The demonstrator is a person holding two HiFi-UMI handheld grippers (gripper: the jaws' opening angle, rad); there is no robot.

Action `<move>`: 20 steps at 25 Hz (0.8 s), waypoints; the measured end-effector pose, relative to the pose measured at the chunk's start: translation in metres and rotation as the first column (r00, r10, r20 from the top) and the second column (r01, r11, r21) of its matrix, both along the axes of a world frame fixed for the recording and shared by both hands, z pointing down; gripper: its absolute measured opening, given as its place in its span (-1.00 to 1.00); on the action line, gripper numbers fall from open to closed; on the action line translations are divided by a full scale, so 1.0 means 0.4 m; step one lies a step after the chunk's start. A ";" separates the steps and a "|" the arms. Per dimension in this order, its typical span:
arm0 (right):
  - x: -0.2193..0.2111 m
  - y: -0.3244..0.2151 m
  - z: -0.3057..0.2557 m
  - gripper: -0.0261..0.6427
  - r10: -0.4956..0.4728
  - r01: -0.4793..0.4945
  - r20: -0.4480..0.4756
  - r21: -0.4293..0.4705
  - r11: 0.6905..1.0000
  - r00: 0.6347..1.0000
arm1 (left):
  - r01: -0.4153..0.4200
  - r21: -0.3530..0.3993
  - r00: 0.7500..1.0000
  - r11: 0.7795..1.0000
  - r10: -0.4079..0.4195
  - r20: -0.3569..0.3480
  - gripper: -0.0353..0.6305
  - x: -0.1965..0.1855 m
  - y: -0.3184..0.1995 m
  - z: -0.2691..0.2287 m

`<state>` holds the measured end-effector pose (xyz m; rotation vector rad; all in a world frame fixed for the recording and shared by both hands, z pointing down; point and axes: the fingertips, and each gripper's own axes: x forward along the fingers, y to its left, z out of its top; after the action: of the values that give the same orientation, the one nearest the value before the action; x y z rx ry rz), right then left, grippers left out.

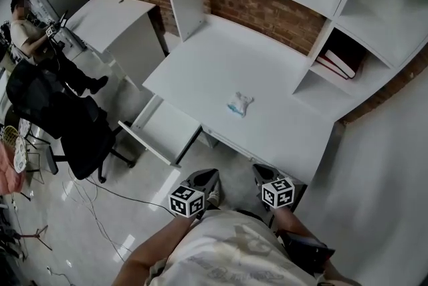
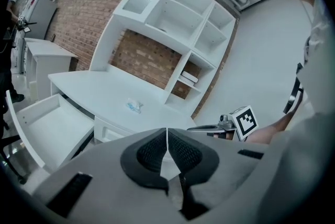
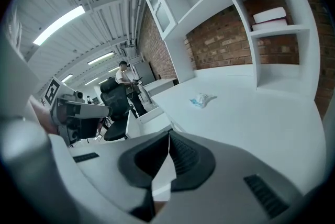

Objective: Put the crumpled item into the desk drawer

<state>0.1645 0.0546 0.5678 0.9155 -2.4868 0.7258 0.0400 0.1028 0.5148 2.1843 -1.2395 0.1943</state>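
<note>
The crumpled item (image 1: 239, 104), a small white and light-blue wad, lies on the white desk top (image 1: 221, 64), near its front edge. It also shows in the left gripper view (image 2: 134, 106) and the right gripper view (image 3: 200, 100). The desk drawer (image 1: 155, 127) stands pulled out at the desk's left, with nothing in it. Both grippers hang in front of the desk, close to the person's body, well short of the item. My left gripper (image 1: 204, 177) is shut with nothing in it. My right gripper (image 1: 265, 173) is also shut and holds nothing.
A hutch with open shelves (image 1: 361, 24) rises behind the desk; books (image 1: 338, 64) lie in one cubby. A black office chair (image 1: 60, 121) stands left of the drawer. Another person (image 1: 30, 34) sits at a second white desk (image 1: 110, 17) far left. Cables trail on the floor.
</note>
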 end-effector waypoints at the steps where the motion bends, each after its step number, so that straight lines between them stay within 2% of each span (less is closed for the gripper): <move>1: -0.004 -0.011 0.000 -0.85 0.004 -0.004 -0.001 0.000 1.000 1.000 | -0.008 -0.004 1.000 1.000 0.008 0.000 -0.82 -0.001 -0.011 0.003; 10: -0.010 -0.082 -0.011 -0.85 0.087 -0.087 -0.026 0.002 0.996 0.996 | -0.094 0.004 0.995 0.996 0.094 -0.019 -0.81 -0.020 -0.124 -0.004; 20: -0.015 -0.150 -0.029 -0.85 0.234 -0.233 -0.049 0.024 0.972 0.971 | -0.229 0.042 0.973 0.973 0.230 -0.029 -0.82 -0.046 -0.236 -0.024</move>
<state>0.1586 -0.0054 0.5563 1.2332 -2.3681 0.7440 0.0215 0.0084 0.5054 2.3528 -0.9772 0.2282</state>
